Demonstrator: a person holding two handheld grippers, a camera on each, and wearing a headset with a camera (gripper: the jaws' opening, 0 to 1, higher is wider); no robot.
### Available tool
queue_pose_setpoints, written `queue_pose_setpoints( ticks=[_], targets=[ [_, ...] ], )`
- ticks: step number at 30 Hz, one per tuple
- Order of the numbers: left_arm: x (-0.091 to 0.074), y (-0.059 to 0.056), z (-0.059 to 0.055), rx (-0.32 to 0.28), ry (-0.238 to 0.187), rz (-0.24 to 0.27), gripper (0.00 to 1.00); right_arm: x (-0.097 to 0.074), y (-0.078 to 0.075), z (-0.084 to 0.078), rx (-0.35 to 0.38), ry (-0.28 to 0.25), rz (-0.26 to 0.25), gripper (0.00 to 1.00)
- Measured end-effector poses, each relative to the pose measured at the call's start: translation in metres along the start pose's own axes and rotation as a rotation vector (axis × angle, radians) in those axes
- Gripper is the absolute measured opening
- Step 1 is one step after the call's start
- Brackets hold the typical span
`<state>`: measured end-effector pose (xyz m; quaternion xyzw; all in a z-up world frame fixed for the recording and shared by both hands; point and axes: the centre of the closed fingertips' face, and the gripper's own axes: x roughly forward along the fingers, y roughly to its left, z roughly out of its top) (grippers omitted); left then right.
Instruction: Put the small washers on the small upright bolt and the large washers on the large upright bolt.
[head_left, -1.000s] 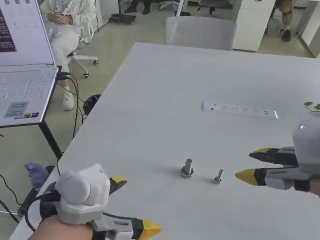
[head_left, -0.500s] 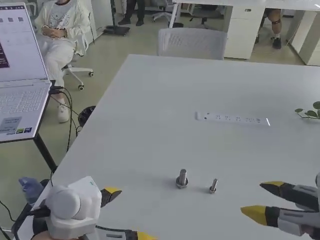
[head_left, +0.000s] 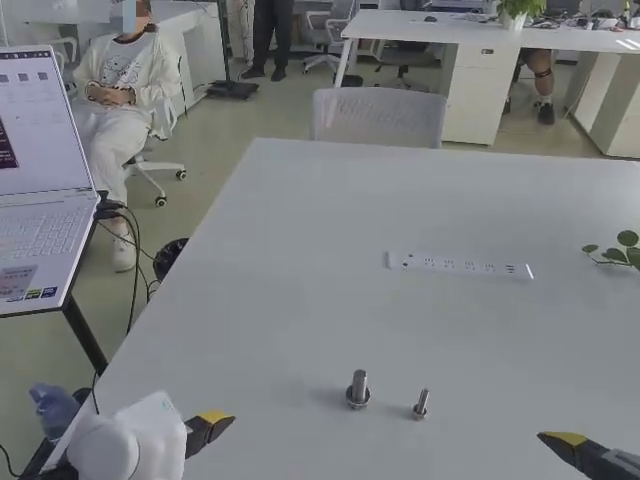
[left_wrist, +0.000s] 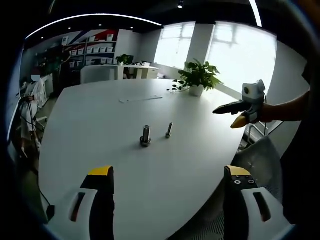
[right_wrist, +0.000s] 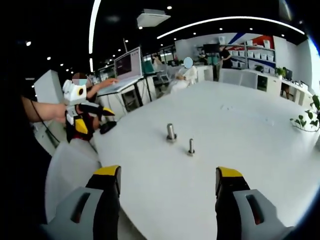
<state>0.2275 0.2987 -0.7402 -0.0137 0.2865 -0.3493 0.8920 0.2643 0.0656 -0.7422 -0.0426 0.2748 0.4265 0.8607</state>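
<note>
The large bolt (head_left: 358, 389) and the small bolt (head_left: 421, 403) stand upright, side by side, on the white desk (head_left: 330, 230). The left gripper (left_wrist: 169, 171) and right gripper (right_wrist: 168, 172) face them from either side, jaws spread wide, gripping nothing.

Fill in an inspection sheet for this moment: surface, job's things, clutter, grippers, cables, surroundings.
Surface: white table, bare around the bolts.
Job's things: large bolt and small bolt stand upright, side by side and apart.
Clutter: power strip beyond the bolts; plant at the table's edge.
Grippers: left gripper and right gripper both open, holding nothing, short of the bolts.
Cables: black cables hang beside the laptop's desk; nothing seen on the table.
Surroundings: laptop, chair, a seated person, office desks behind.
</note>
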Motion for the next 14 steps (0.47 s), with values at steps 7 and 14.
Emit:
queue_pose_setpoints(
  ticks=[7, 14],
  targets=[
    [-0.003, 0.002, -0.003, -0.017, 0.003, 0.011, 0.92, -0.004, 0.007, -0.014, 0.021, 0.011, -0.008, 0.81],
    [-0.008, 0.004, -0.003, -0.015, 0.005, 0.024, 0.94, -0.009, 0.009, -0.017, 0.043, 0.014, -0.012, 0.85]
  ],
)
